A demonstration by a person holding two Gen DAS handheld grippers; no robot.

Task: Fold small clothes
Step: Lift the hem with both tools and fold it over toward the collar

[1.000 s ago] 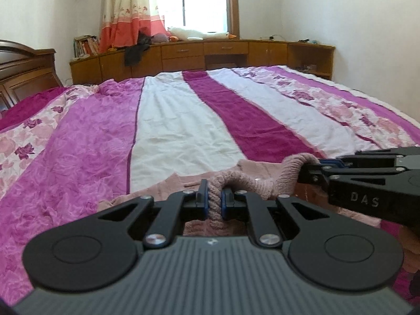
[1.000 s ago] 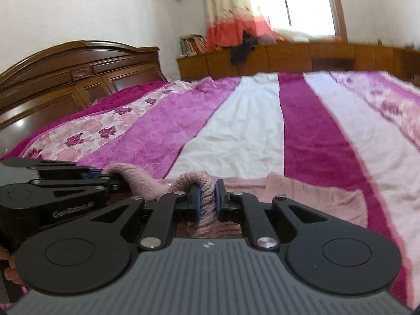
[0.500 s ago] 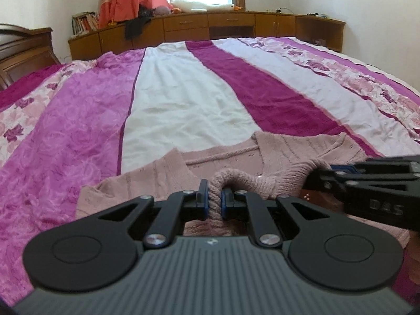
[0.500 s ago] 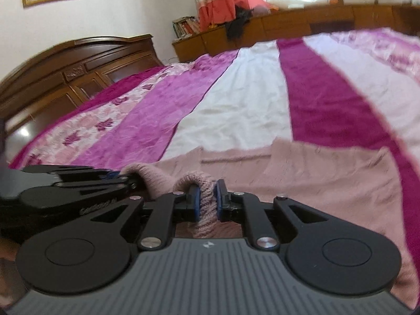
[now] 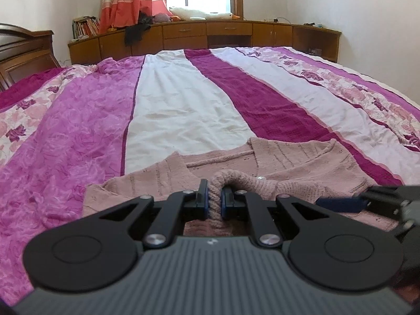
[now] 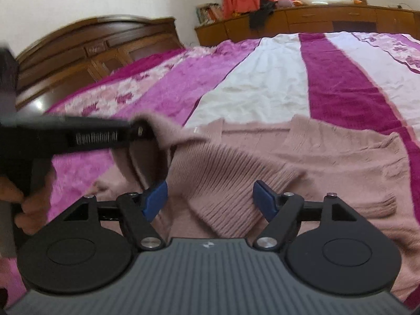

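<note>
Sweater on bed, first fold half done. My left hand-held gripper clenched on knit edge; right hand-held gripper released, empty. Sleeves, final fold left.

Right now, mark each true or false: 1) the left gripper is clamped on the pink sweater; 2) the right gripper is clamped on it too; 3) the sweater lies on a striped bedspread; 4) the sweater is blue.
1) True. The left gripper is shut on a fold of the pink sweater.
2) False. The right gripper is open, its blue pads apart over the ribbed edge.
3) True. It lies on the bedspread, striped magenta and white.
4) False. It is pink.
</note>
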